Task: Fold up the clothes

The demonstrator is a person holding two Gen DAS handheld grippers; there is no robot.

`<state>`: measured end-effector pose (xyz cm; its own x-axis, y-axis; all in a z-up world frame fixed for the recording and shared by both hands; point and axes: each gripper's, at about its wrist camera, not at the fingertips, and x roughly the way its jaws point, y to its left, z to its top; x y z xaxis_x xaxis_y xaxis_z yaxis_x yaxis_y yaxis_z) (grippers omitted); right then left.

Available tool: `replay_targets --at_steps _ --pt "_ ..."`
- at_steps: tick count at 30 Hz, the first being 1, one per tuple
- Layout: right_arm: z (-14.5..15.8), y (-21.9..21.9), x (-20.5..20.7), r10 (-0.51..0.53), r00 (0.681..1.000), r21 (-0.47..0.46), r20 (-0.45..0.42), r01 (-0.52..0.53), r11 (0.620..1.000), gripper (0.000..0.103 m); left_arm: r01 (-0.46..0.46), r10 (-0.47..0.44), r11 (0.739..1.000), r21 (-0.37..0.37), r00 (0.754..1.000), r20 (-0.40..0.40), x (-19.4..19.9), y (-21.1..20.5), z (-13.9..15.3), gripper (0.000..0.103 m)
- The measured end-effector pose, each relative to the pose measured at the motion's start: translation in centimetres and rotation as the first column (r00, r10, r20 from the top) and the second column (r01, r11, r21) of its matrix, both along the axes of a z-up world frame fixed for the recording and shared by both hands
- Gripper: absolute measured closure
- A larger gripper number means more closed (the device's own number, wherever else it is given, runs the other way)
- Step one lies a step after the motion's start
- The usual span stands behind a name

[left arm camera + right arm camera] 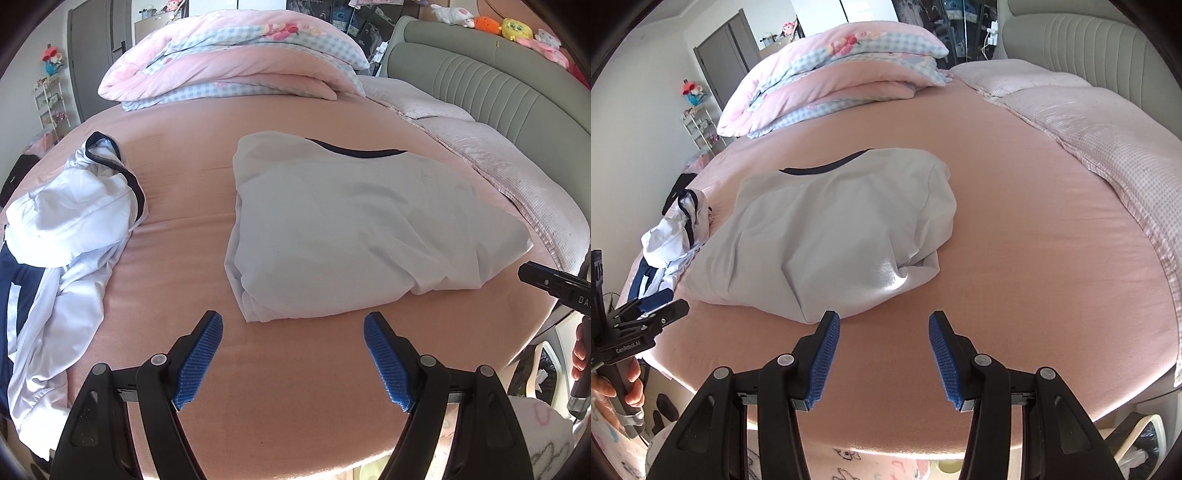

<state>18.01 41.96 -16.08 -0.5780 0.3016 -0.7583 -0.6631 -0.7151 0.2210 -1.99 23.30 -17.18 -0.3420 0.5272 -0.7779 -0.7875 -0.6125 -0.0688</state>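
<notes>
The folded pale grey shirt with a dark navy collar (pixel 354 229) lies on the pink bed sheet (pixel 192 206), near its front edge. The left gripper (pixel 293 354) and right gripper (pixel 884 350) hang above that edge, both spread and holding nothing. A crumpled white and navy garment (pixel 70 236) lies at the left edge.

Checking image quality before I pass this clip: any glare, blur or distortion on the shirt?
Left wrist view: strong fisheye bending with dark corners, folded white shirt sharp and evenly lit. Right wrist view: same bending, one bright sunlit patch on the shirt's near fold, no motion blur.
</notes>
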Motion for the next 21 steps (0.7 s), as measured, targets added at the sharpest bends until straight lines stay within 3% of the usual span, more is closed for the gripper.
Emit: replay_targets --at_steps 13,21 --pt "-0.6 -0.4 -2.0 -0.041 0.999 0.058 0.016 0.04 0.998 0.053 -0.026 0.026 0.999 0.037 1.0 -0.009 -0.5 0.2 -1.1 0.025" --pt "-1.2 -0.5 -3.0 -0.044 0.999 0.074 0.028 0.042 0.996 0.053 -0.035 0.03 0.996 0.087 0.998 0.056 -1.7 0.8 -1.8 0.025"
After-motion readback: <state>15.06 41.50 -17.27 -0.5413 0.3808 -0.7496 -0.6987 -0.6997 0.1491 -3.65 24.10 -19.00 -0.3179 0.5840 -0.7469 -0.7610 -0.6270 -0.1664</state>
